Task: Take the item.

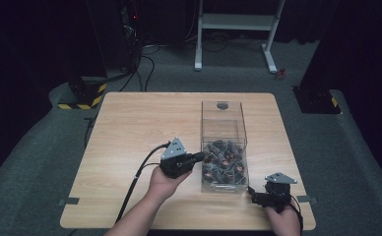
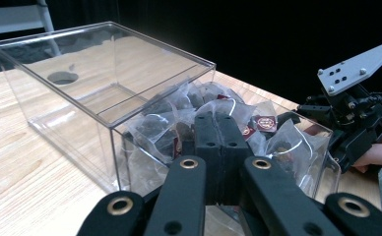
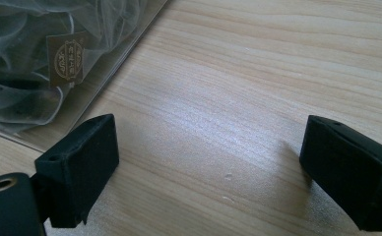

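Starting on the left of the high view, we've got the left tongs [image 1: 199, 157] held just off the near left wall of the clear box [image 1: 223, 129], pointing at it. Their jaws are pressed together with nothing pinched between them, and the left gripper view makes that obvious: the two black pads sit flush against each other right in front of the box [image 2: 80, 105] wall.

That same view also gives us stuff the overhead doesn't. The tea bags [image 2: 258, 128] are see-through mesh pouches with small dark red tags, heaped in the near half of the box, and the far half sits under a clear lid with a round hole in it. From above, the tea bags [image 1: 223, 160] just read as a dark pile.

Moving right, the right tongs [image 1: 252, 192] sit low by the near right corner of the box, close to the bench [image 1: 130, 128]. The right gripper view shows them spread wide over bare wood, holding nothing, with the box corner and one tagged pouch [image 3: 63, 56] at the upper left.

The bench is light wood grain with rounded corners. Around it we see grey carpet, a white frame [image 1: 236, 22] at the back, cables on the floor, and dark stands with yellow-black stripes [image 1: 83, 93].
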`<act>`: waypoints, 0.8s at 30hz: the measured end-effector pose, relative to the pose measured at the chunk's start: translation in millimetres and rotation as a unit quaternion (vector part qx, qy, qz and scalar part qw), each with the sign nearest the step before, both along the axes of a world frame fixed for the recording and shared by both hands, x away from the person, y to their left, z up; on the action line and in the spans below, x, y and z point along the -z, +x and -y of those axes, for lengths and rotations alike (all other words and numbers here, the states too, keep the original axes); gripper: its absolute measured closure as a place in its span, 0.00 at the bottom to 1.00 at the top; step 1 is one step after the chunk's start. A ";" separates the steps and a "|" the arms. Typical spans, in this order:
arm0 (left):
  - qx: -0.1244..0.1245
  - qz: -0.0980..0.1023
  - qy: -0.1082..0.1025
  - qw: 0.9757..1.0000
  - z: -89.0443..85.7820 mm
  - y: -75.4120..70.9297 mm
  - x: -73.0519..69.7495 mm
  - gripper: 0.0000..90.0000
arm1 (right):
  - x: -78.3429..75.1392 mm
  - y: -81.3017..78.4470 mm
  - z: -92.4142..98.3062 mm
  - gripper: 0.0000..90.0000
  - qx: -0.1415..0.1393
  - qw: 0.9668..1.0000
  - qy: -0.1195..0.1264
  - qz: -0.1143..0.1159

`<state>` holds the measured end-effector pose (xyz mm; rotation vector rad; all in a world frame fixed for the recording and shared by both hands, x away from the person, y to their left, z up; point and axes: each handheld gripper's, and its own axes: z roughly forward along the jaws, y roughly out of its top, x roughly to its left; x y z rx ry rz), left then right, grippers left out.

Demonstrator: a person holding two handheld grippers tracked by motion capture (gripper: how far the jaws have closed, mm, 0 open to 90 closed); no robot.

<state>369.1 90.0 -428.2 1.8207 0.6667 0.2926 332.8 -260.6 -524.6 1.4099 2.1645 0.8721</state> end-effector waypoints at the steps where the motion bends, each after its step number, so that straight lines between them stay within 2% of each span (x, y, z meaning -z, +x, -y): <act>1: -0.001 0.000 0.000 1.000 -1.3 0.0 -0.1 1.00 | 0.0 0.0 0.0 0.09 0.000 1.000 0.000 0.000; 12: -0.017 0.001 -0.005 1.000 -15.7 1.0 -1.1 1.00 | 0.0 0.0 0.0 0.09 0.000 1.000 0.000 0.000; 24: -0.041 0.006 0.000 0.999 -40.1 4.6 -0.9 1.00 | 0.0 0.0 0.0 0.08 0.000 1.000 0.000 0.000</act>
